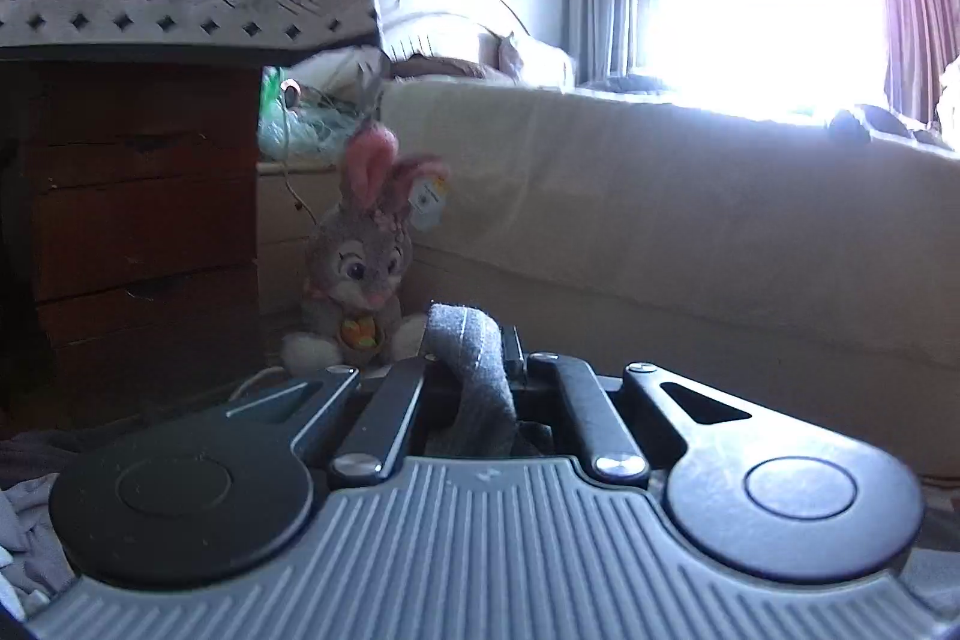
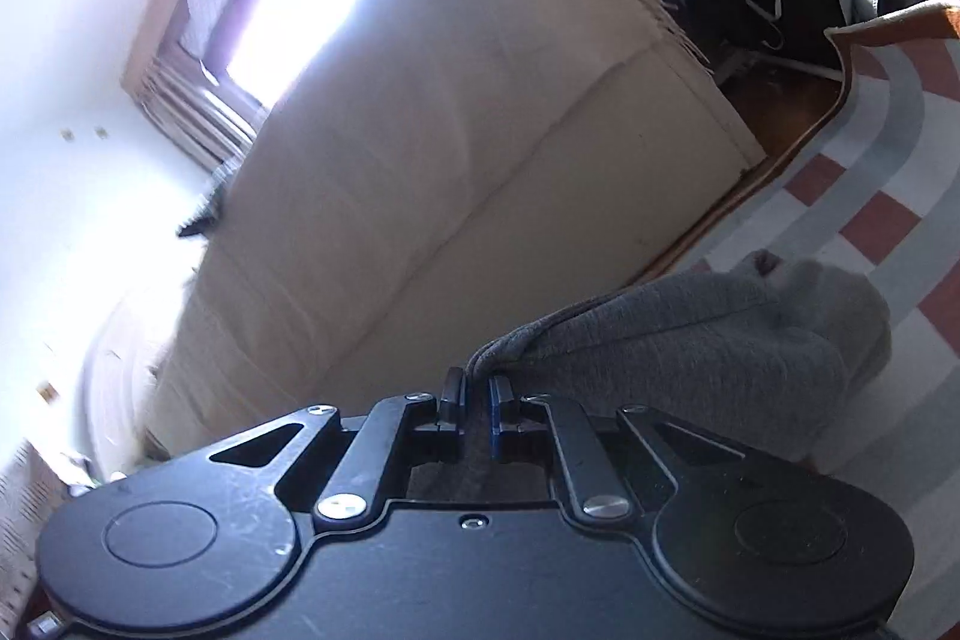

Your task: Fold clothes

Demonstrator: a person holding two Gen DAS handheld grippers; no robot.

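We see the left gripper [image 1: 474, 340] with jaws pinching a fold of the grey garment [image 1: 474, 370]. The right gripper [image 2: 477, 394] has its jaws pinching the garment's edge; cloth hangs right, above the checked rug [image 2: 900, 196], near the sofa [image 2: 450, 130].

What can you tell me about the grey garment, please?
The grey garment looks like soft, fleecy knit fabric. Both grippers are shut on it: the right gripper pinches a hemmed edge, and the cloth hangs bunched to its right above the checked rug. The left gripper clamps a fold that loops up over its fingers.
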